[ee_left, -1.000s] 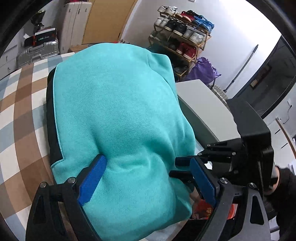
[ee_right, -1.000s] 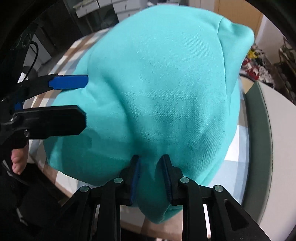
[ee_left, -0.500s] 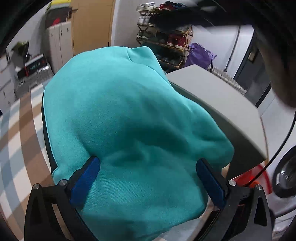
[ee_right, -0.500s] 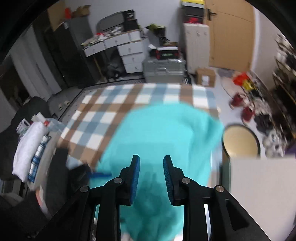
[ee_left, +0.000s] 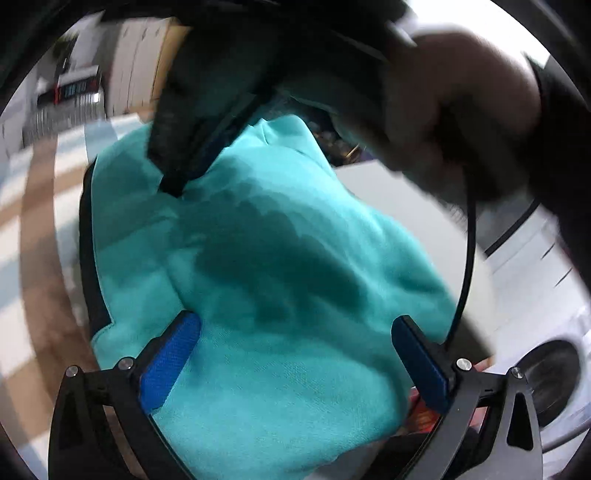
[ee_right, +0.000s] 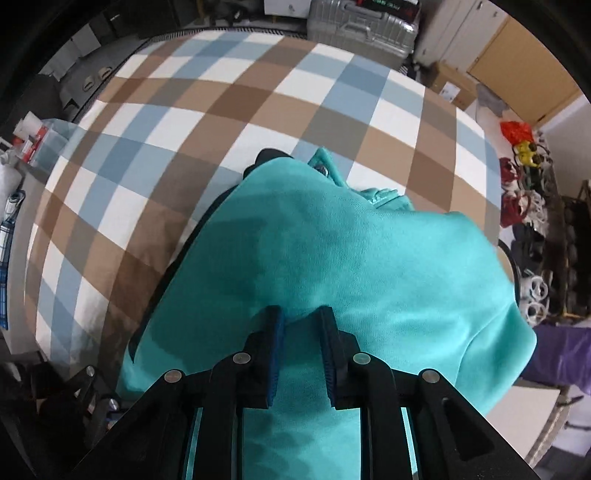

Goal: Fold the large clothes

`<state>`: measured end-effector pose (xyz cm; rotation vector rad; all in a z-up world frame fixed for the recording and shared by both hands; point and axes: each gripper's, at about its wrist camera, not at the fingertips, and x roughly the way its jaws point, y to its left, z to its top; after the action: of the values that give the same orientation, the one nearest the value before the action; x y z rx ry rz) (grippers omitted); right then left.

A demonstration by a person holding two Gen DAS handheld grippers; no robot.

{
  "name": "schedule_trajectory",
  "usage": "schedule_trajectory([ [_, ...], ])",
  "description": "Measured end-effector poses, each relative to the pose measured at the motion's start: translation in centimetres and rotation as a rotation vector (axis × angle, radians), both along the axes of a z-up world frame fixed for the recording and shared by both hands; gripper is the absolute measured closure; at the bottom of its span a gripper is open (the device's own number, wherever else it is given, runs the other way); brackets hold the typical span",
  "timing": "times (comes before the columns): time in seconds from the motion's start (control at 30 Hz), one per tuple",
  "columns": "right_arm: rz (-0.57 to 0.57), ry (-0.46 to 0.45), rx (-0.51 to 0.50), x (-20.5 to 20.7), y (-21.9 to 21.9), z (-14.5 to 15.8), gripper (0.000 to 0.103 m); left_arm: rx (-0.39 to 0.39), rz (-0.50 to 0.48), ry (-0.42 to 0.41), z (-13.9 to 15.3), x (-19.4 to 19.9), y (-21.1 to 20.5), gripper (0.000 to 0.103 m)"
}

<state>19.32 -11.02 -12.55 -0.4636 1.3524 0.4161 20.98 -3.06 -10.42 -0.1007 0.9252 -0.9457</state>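
I read this as a lived-in home, some bedroom or utility room doubling as storage. I'm working over a bed (ee_right: 258, 110) with a blue, brown and white check cover. Behind it a silver suitcase (ee_right: 362, 26) stands on the floor, next to cardboard boxes (ee_right: 450, 88) and a wooden door (ee_right: 524, 74). Shoes (ee_right: 532, 206) crowd a rack along the right wall, with a purple bag (ee_right: 561, 354) below. In the left view I see a front-loading washer (ee_left: 554, 376) at lower right and pale cupboards (ee_left: 136, 66) at the back. Boxes and folded cloth pile up at the bed's left edge (ee_right: 22, 155).
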Motion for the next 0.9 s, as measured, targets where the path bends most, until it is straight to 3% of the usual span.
schedule_trajectory([
  [0.07,0.003,-0.03,0.012,-0.5,-0.2,0.2,0.084,-0.039,0.002,0.039,0.1,0.3,0.6,0.003],
  [0.17,0.009,-0.063,0.063,-1.5,-1.2,1.5,0.084,-0.026,-0.015,0.022,0.4,-0.2,0.5,0.003],
  [0.3,-0.1,0.024,0.243,-3.0,-5.2,5.3,0.081,-0.045,0.005,0.032,0.7,-0.5,0.6,0.003],
  [0.47,-0.059,0.142,0.272,-10.0,-8.8,5.6,0.08,-0.112,0.009,0.103,0.6,0.2,1.2,0.003],
  [0.63,-0.024,0.178,0.335,-16.3,-9.9,2.5,0.08,-0.126,0.044,0.12,0.3,-0.1,0.7,0.003],
  [0.73,-0.069,0.201,0.305,-17.0,-9.8,-2.1,0.08,-0.125,0.042,0.12,-0.1,-0.1,0.3,0.003],
  [0.8,-0.121,0.184,0.377,-16.7,-9.7,-4.6,0.083,-0.119,0.039,0.117,-0.1,-0.2,0.3,0.003],
  [0.9,-0.182,0.147,0.473,-16.3,-9.6,-5.3,0.086,-0.121,0.045,0.118,-0.2,-0.1,0.5,0.003],
])
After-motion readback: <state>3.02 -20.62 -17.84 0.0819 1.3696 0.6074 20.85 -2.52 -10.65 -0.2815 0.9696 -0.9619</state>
